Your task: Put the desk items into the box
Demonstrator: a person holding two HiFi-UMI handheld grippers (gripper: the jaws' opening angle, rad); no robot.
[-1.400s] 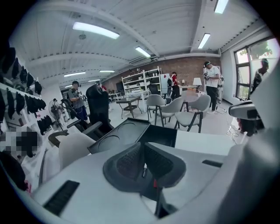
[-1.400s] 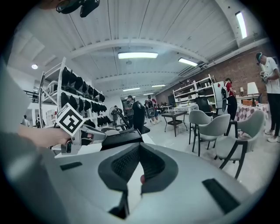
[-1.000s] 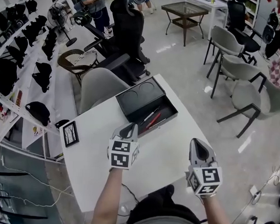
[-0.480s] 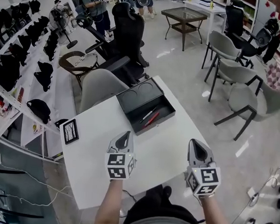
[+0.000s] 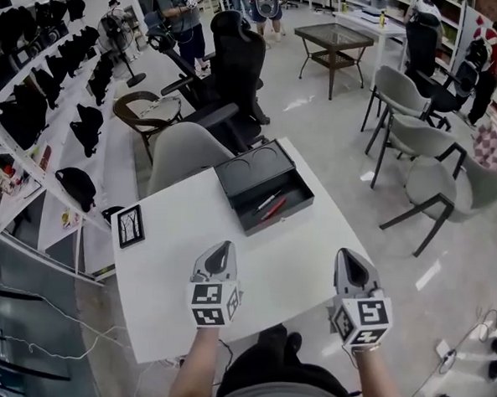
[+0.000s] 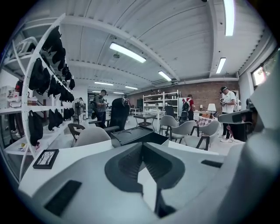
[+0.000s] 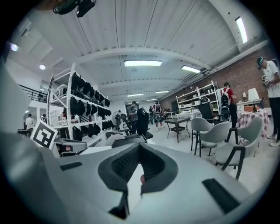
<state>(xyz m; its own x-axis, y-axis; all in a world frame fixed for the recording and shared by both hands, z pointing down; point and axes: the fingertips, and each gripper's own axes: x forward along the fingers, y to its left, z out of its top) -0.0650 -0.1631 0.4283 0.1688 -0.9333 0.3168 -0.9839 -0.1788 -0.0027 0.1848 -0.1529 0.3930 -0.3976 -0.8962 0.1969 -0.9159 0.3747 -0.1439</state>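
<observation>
The left tool (image 5: 221, 250) and right tool (image 5: 348, 259) are both closed, empty, above the white table (image 5: 167, 230).

the right gripper (image 7: 139, 159) fills the lower frame, its grey jaws drawn together with nothing between the dark ribbed pads. just above them sits a black rectangular box (image 7: 127, 141). a white shelving rack of black bags (image 7: 83, 113) stands at left, and grey moulded chairs (image 7: 214, 135) at right.

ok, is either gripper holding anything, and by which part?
Nothing. Left gripper and right gripper both have jaws together with nothing between them; the pens lie in the box.
</observation>
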